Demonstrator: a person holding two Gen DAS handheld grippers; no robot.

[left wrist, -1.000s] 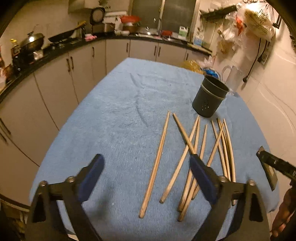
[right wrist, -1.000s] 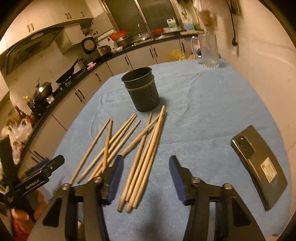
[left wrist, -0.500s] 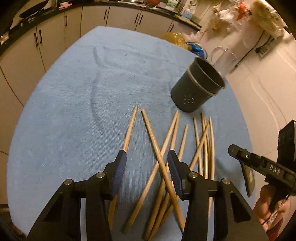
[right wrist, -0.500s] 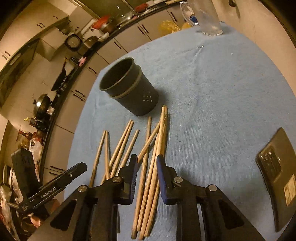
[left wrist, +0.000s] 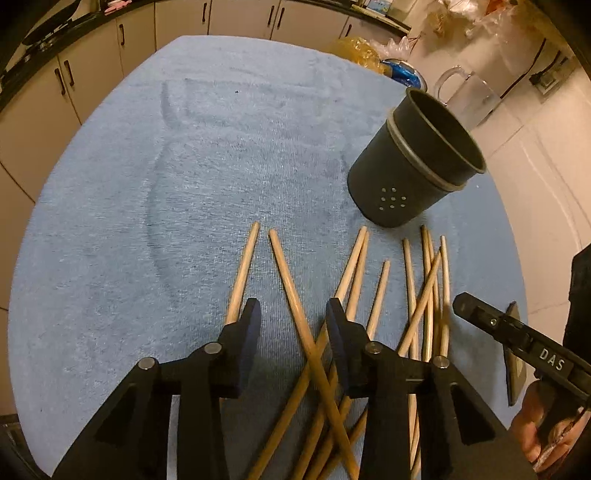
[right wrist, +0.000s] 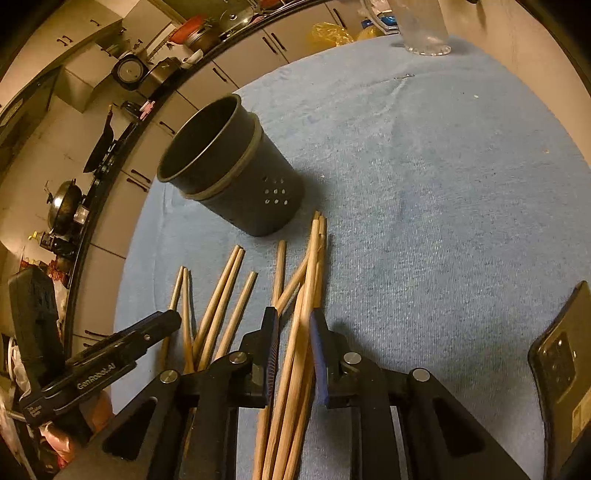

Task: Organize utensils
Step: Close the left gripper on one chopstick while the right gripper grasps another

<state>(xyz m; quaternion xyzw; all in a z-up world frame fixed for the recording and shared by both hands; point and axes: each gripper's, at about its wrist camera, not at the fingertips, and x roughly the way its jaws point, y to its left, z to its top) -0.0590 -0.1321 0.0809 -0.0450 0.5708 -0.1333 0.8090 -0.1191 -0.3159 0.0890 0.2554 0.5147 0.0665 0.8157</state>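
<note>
A: Left gripper?
B: Jaws part open, low over the cloth near its front edge. One chopstick between the fingers, not pinched; gap visible on both sides. Another stick under the left finger's tip.

A: Chopsticks?
B: Loose, scattered flat, fanned toward the front edge, several crossing. Tips pointing at the holder.

A: Holder?
B: Dark, round, ring below the rim, dot holes low on the wall. Upright toward the far right of the cloth, just beyond the stick tips. Nothing visible inside from either view.

A: Right gripper?
B: Narrowed around a bundle of several sticks at the right of the spread. Firm clamp or not: cannot tell; slight gap visible at the left pad.

A: Other items?
B: Phone, face down, at the cloth's right edge. Clear jug at the far right corner.
</note>
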